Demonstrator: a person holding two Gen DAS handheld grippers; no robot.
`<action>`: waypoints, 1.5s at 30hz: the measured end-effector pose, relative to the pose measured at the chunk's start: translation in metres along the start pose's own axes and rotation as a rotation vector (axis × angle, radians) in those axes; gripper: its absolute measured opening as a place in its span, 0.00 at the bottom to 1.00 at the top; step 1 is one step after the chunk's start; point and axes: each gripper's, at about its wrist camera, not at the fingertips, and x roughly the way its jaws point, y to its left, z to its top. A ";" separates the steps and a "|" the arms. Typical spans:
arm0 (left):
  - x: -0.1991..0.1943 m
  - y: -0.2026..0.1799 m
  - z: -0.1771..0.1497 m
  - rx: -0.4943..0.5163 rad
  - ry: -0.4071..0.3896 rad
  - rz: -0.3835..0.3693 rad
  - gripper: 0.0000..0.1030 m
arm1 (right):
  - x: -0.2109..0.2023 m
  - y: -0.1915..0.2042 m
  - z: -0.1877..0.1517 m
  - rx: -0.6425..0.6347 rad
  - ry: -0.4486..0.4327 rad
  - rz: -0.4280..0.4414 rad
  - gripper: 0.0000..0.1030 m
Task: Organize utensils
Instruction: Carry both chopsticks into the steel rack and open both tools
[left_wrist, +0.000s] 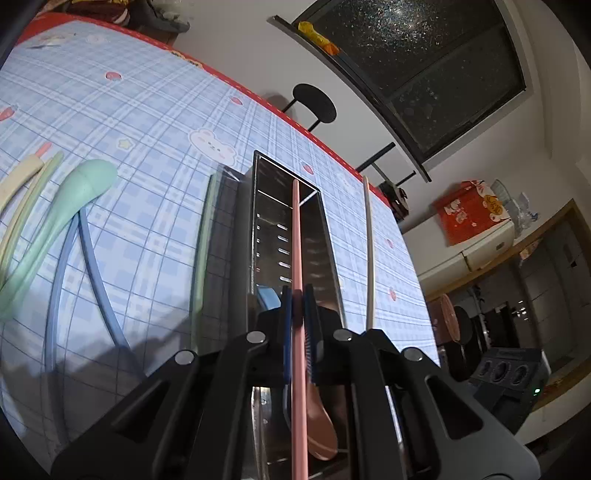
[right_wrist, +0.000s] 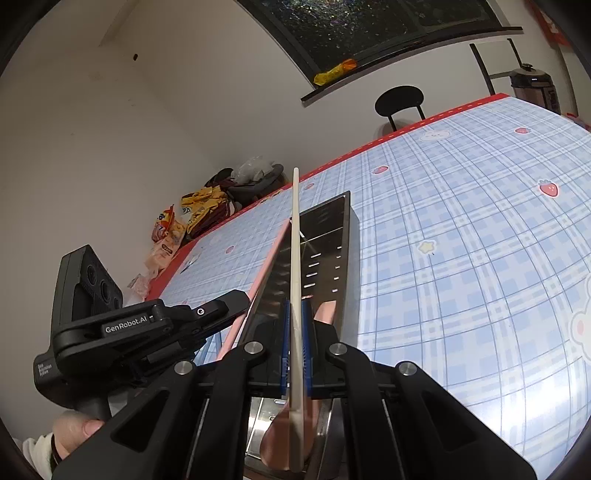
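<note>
My left gripper (left_wrist: 297, 306) is shut on a pink chopstick (left_wrist: 296, 236) that points forward over a slotted steel utensil holder (left_wrist: 280, 221). Inside the holder lie a pink spoon (left_wrist: 322, 435) and something blue (left_wrist: 266, 297). My right gripper (right_wrist: 297, 332) is shut on a cream chopstick (right_wrist: 295, 240), over the same holder (right_wrist: 332, 236), with the pink spoon (right_wrist: 325, 312) beneath it. The left gripper (right_wrist: 240, 301) and its pink chopstick (right_wrist: 266, 262) come in from the left there. The cream chopstick (left_wrist: 369, 251) stands to the right in the left wrist view.
Left of the holder lie a mint-green spoon (left_wrist: 74, 199), blue chopsticks (left_wrist: 96, 266), cream and green chopsticks (left_wrist: 26, 181), and a green one (left_wrist: 201, 240) along its side. The blue checked tablecloth (right_wrist: 461, 258) has a red edge; a black chair (right_wrist: 399, 99) stands behind. A hand (right_wrist: 74, 432) holds the left gripper.
</note>
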 end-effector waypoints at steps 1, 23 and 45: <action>0.001 -0.001 -0.001 0.002 -0.002 0.003 0.10 | 0.000 0.000 0.000 0.002 0.001 -0.001 0.06; 0.013 0.000 -0.003 0.056 0.016 0.039 0.08 | 0.011 -0.004 0.000 0.000 0.023 -0.022 0.06; -0.078 -0.014 0.021 0.299 -0.201 0.187 0.89 | -0.008 0.005 -0.001 -0.048 -0.091 -0.104 0.89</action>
